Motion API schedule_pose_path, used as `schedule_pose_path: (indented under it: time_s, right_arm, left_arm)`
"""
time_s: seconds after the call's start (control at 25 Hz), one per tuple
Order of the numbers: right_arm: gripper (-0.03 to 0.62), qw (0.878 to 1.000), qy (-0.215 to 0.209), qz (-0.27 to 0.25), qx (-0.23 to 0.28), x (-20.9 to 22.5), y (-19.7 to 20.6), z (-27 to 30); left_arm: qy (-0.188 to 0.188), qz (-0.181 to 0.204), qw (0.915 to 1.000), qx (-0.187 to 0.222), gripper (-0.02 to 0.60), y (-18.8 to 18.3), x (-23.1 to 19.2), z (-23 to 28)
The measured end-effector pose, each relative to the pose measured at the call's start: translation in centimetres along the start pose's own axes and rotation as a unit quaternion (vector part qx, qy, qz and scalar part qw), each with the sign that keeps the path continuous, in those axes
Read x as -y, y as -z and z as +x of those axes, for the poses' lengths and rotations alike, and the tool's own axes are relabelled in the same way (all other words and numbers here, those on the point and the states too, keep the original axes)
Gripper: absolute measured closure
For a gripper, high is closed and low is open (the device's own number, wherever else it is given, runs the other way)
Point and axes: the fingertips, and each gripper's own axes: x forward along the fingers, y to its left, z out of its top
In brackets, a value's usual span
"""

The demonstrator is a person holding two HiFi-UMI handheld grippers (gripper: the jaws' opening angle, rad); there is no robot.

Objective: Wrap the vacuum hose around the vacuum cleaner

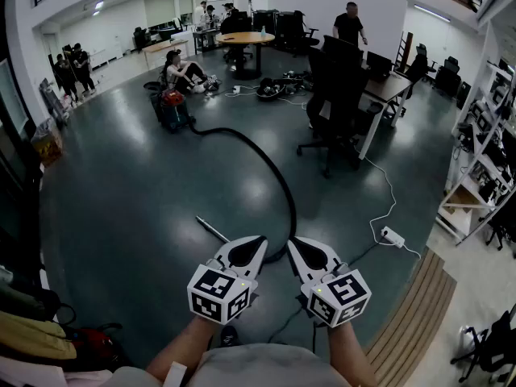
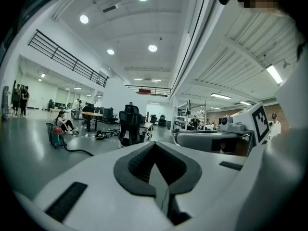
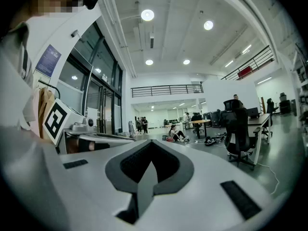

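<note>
Both of your grippers are up in front of you, side by side and roughly level, and neither one has anything in it. The left gripper [image 1: 256, 243] has its jaws pressed together, and its own view shows the dark pads meeting with nothing between them. Same story for the right gripper [image 1: 293, 244]: jaws pressed together, nothing pinched. The two tips sit near each other but aren't touching.

The vacuum cleaner [image 1: 172, 108] is well away from you, standing on the dark glossy floor [image 1: 121, 200] towards the far left of the room. It has a red top and a darker body. The vacuum hose [image 1: 272, 170] isn't wrapped at all. It's a black line running off the cleaner along the floor, curving right and then sweeping down towards you, until it slips out of sight behind your gripper tips. You can't see where it ends from up there.

A thin metal tube [image 1: 211, 229] lies on the floor just ahead of the left gripper, angled towards it. I can't tell if it's joined to the hose.

Other stuff: a person [image 1: 182, 72] is sitting on the floor just beyond the cleaner. A black office chair [image 1: 335, 103] stands to the right of the hose's curve, beside a bench [image 1: 389, 87]. A white power strip [image 1: 393, 236] with its cable lies on the floor to your right.
</note>
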Motion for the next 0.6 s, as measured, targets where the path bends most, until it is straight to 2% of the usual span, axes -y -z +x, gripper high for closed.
schedule_pose_path:
  time_s: [0.6]
  right_arm:
    - [0.591,1.000,0.015,-0.006,0.000,0.0,-0.4,2.2]
  left_arm:
    - [0.010,-0.005,0.9999,0.003,0.574,-0.3,-2.0,0.1]
